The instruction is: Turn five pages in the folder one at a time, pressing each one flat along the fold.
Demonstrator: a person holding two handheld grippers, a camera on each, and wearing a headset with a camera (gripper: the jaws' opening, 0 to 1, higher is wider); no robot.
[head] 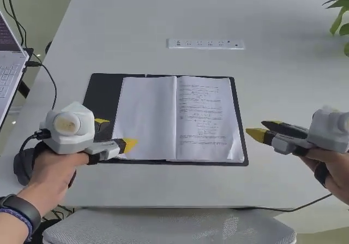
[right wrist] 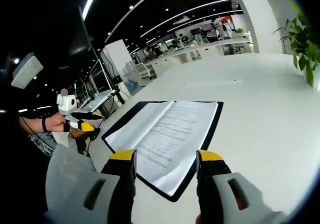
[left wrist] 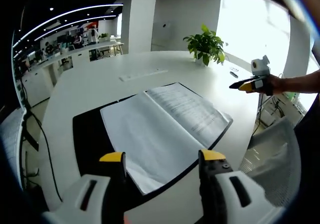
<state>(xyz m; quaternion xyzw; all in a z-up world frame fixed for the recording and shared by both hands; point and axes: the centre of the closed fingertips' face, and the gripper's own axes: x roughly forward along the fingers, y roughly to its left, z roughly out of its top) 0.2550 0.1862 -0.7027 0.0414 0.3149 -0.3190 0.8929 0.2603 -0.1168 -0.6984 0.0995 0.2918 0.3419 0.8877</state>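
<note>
Lying open and flat on the white table (head: 163, 15), the black folder (head: 101, 96) shows two pages. The left page (head: 144, 115) of the folder looks blank and the right page (head: 204, 115) carries printed lines of text. A wide strip of bare black cover lies to the left of the blank page.

The left gripper (head: 115, 134) hangs at the folder's near left corner. One yellow tip is over the bare cover and the other is by the bottom corner of the blank page. I cannot tell whether either tip touches the folder. In the left gripper view its jaws stand wide apart with nothing between them, and the folder's near corner lies just beyond the tips.

The right gripper (head: 262, 129) is off the folder's right edge, near it but clear of it, above bare table. In the right gripper view its jaws are also spread wide and have hold of nothing, pointing across the printed page.

A white power strip (head: 205, 44) lies beyond the folder's far edge, well apart from it. A laptop (head: 8, 64) sits far to the folder's left, with a dark cable (head: 52, 83) running between it and the folder. A green plant (left wrist: 205, 43) stands beyond the folder's far right corner. A grey chair (head: 163, 227) sits on the near side of the folder, below the table edge.
</note>
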